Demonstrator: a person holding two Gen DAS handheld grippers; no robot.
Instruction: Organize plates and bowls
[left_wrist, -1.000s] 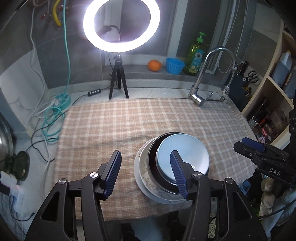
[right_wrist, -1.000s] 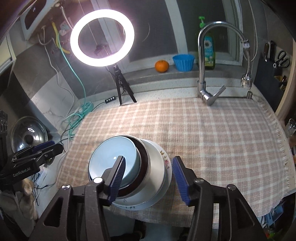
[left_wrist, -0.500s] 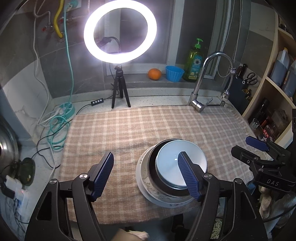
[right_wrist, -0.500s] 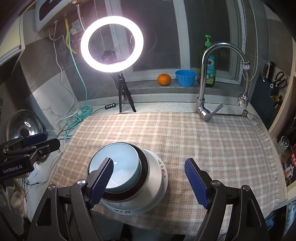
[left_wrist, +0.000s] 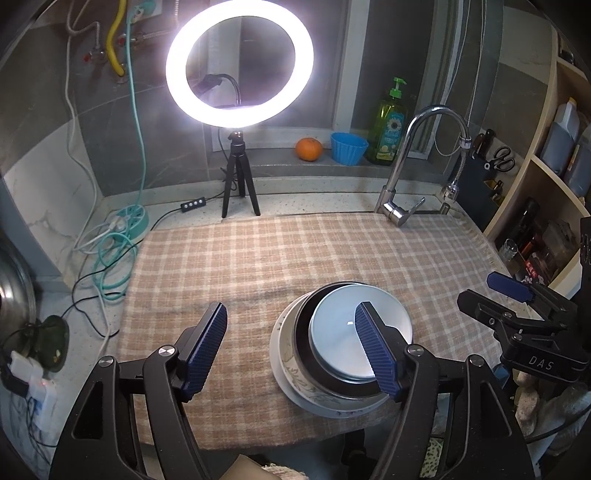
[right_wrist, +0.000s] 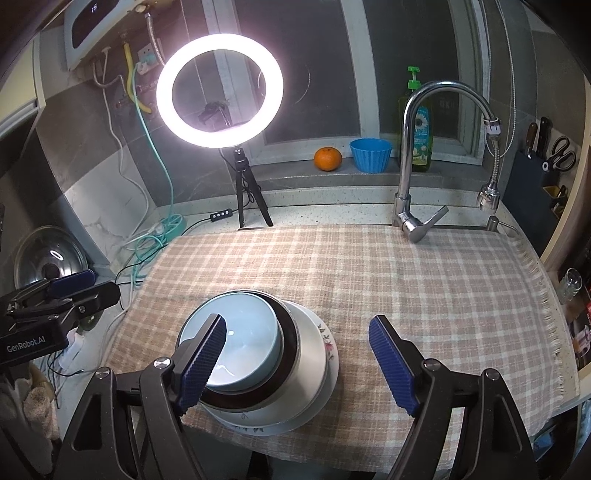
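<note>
One stack of dishes stands near the front edge of the checked cloth (left_wrist: 280, 258): a pale blue bowl (left_wrist: 343, 332) (right_wrist: 240, 328) nests in a dark-rimmed bowl (left_wrist: 306, 332) (right_wrist: 288, 332), on a white bowl (right_wrist: 310, 354) over a flowered plate (left_wrist: 284, 365) (right_wrist: 328, 347). My left gripper (left_wrist: 290, 345) hovers open above and left of the stack, nothing between its fingers. My right gripper (right_wrist: 295, 354) hangs open above the stack's right side, holding nothing. Each gripper shows at the edge of the other's view.
A ring light on a tripod (left_wrist: 240, 177) stands at the back of the counter. A tap (right_wrist: 413, 184) rises at the back right. An orange (right_wrist: 327, 158), a blue cup (right_wrist: 370, 155) and a soap bottle (left_wrist: 391, 125) sit on the sill. Cables (left_wrist: 110, 254) lie left; shelves (left_wrist: 546, 192) stand right.
Both grippers' jaws have spread wider. Both have drawn back and up from the stack, which looks smaller and lower in both views. The stack has not moved.
</note>
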